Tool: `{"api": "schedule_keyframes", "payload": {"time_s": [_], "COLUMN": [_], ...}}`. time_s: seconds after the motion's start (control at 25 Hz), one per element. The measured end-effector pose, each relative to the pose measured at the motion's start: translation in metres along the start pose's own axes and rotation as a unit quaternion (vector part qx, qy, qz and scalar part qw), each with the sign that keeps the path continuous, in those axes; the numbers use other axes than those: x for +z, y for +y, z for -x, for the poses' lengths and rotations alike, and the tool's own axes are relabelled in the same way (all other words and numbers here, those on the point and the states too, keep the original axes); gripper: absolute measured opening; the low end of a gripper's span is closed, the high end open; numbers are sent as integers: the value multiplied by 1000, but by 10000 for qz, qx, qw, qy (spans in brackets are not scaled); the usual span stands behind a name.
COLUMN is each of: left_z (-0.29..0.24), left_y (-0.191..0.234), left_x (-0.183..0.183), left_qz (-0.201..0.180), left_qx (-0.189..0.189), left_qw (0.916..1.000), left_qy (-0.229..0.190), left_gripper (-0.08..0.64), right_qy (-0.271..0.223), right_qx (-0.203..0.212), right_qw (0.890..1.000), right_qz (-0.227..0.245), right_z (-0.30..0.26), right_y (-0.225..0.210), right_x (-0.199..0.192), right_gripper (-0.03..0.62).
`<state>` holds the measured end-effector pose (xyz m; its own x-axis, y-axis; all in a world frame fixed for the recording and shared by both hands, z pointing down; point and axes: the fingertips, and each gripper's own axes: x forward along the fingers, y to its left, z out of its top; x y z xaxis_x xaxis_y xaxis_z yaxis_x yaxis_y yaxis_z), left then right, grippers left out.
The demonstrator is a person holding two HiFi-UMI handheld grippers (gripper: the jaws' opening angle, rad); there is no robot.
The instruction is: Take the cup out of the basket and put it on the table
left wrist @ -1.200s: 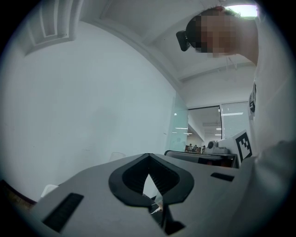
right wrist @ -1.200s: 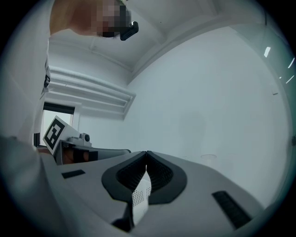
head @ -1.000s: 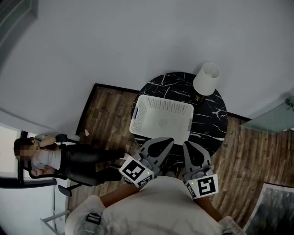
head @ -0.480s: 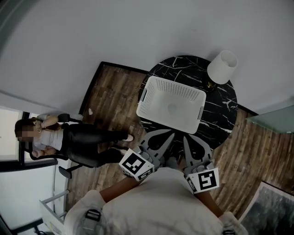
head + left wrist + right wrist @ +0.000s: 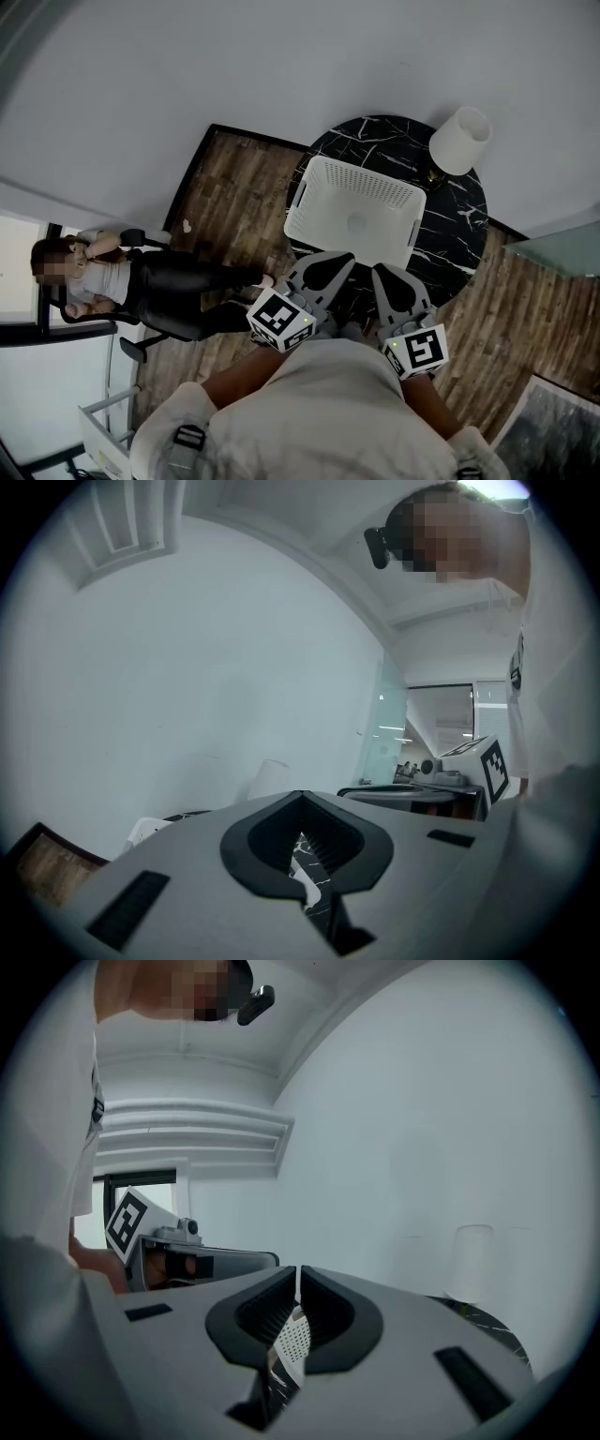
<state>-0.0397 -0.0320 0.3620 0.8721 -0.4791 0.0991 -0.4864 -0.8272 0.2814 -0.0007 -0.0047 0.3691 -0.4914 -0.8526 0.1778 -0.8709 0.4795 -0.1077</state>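
The left hand-held gripper (image 5: 343,262) and right hand-held gripper (image 5: 382,274) are clenched, empty. A pale cup (image 5: 354,223) is faintly seen inside the white perforated plastic basket (image 5: 366,175) on the round black marble desk (image 5: 459,225); jaws should be opened before descent.

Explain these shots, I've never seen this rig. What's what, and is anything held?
There is no robot. A person holds a two-jaw gripper in each hand. The head view comes from a camera on that person's head, looking down. It shows the left gripper and right gripper at the near side of a round black table. On the table stand a white basket and a white lamp. The pale round shape inside the basket looks like the cup. The other two pictures come from cameras riding on each gripper, looking along its jaws. Both pairs of jaws are together and hold nothing. Another person sits at the left.
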Motion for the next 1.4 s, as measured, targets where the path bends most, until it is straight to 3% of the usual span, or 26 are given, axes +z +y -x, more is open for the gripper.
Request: {"api": "schedule_keyframes", "payload": {"time_s": [0.56,0.84,1.08,1.4], "left_z": [-25,-43,-60,-84], "left_y": [70,105,132,164], "left_x": [-48,-70,-90,-115], "left_qz": [391,524,626,604], "left_qx": [26,100,155,273], "left_qw": [9979,9954,9915,9872], "left_qy": [522,800,1130,1452], "left_gripper": [5,5,5,5], "right_qy": [882,1442,2146,3095], "right_qx": [6,82,323,610], "right_qw": [9959,9895,9755,9449], "right_qz": [197,38,352,880], "right_z": [-61,-100,-132,-163], "right_y": [-38,-65,-81,-100], "right_x": [-47,-84,-122,-179], "right_gripper": [14,52,62,70]}}
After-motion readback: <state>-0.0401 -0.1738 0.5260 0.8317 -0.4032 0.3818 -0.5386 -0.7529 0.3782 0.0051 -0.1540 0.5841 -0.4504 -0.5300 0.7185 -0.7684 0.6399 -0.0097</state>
